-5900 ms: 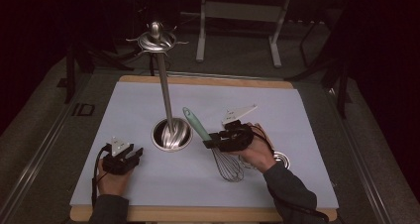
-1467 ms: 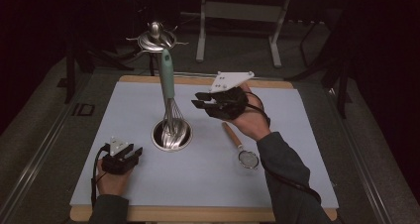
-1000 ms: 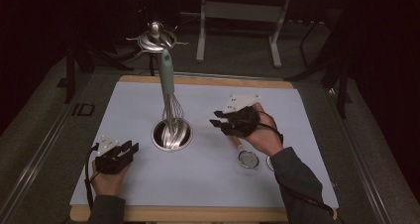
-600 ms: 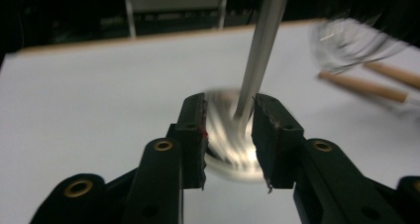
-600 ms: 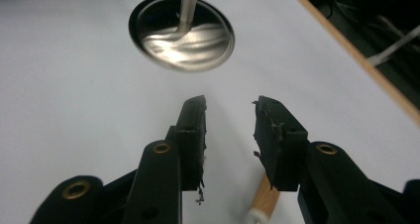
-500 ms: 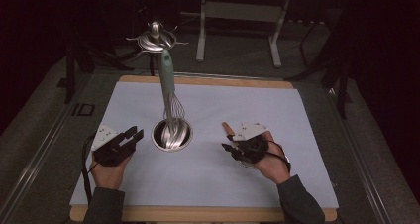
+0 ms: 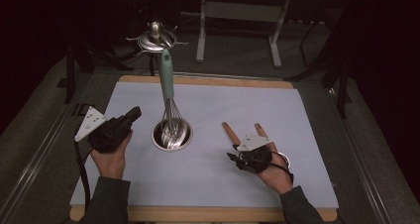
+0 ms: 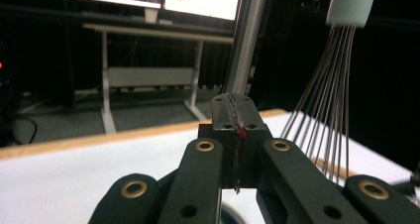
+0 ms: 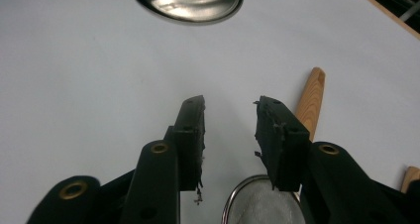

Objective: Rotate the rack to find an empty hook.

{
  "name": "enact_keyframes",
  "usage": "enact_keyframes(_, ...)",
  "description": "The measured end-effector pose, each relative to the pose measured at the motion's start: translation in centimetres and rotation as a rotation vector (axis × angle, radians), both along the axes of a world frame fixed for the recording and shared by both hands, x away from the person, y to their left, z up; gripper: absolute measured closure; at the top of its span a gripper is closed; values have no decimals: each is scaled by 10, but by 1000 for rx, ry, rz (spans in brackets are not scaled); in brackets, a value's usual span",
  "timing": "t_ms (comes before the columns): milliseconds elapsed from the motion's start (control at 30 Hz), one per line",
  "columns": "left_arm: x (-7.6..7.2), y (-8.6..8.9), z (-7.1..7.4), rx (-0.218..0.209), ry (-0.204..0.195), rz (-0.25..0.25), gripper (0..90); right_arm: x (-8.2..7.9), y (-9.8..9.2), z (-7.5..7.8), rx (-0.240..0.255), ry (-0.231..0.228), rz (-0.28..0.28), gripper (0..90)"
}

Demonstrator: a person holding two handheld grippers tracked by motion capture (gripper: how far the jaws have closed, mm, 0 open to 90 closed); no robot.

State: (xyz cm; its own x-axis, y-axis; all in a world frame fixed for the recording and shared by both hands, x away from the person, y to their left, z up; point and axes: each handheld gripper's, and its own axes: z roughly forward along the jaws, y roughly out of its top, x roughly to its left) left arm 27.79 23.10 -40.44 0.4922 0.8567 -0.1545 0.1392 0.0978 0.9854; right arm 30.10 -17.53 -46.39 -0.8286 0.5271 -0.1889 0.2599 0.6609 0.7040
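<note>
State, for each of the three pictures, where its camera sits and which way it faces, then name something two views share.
High view: fixed above the person's side, looking forward and down on the table; both forearms and hands show.
Left gripper view: rides the left hand-held gripper, facing the whisk; closed jaws show.
Right gripper view: rides the right hand-held gripper, looking down at the sieve; parted jaws show.
Shared: the whisk, in the high and left gripper views.

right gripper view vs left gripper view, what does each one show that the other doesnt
Right gripper view alone: the right gripper with jaws apart and nothing between them, a wooden handle beside its right jaw, and the mesh of a small strainer under the jaws.

Left gripper view alone: the left gripper with jaws pressed together, the whisk with its wires hanging from a pale green handle, the metal pole of the stand, and the dark room beyond.

Shared: the white table cover.
</note>
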Motion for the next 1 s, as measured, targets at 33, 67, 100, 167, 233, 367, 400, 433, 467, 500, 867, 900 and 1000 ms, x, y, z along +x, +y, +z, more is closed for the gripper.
enact_keyframes(33,1,-2,3,-11,-15,-2,900,-1,-1,0,1,3,-4,627)
enact_keyframes(67,0,-3,6,-10,-46,-12,900,-1,-2,0,5,0,-5,627)
enact_keyframes(100,0,-5,9,-10,-67,-18,900,-1,-5,0,19,-3,-13,625)
enact_keyframes(167,-1,-10,16,4,-109,-18,900,0,-8,1,43,-2,-30,620)
enact_keyframes(233,-1,-13,24,-1,-137,-19,900,0,-11,1,59,2,-45,617)
enact_keyframes(367,6,-16,38,-34,-169,-15,900,2,-15,-1,64,5,-62,611)
enact_keyframes(400,8,-17,41,-35,-175,-11,899,2,-15,-1,65,5,-68,610)
enact_keyframes(433,11,-18,45,-39,-181,-10,899,2,-16,-1,63,3,-70,610)
enact_keyframes(467,13,-19,48,-40,-185,-12,899,2,-17,0,61,0,-70,608)
enact_keyframes(500,15,-20,51,-44,-192,-12,899,2,-17,0,63,-1,-73,608)
enact_keyframes(867,17,-31,91,-65,-304,-6,899,2,-22,3,75,-13,-91,603)
enact_keyframes(900,17,-31,93,-73,-313,-6,899,2,-22,3,75,-15,-91,603)
enact_keyframes(1000,16,-32,99,-75,-329,-1,899,2,-23,4,79,-15,-93,602)
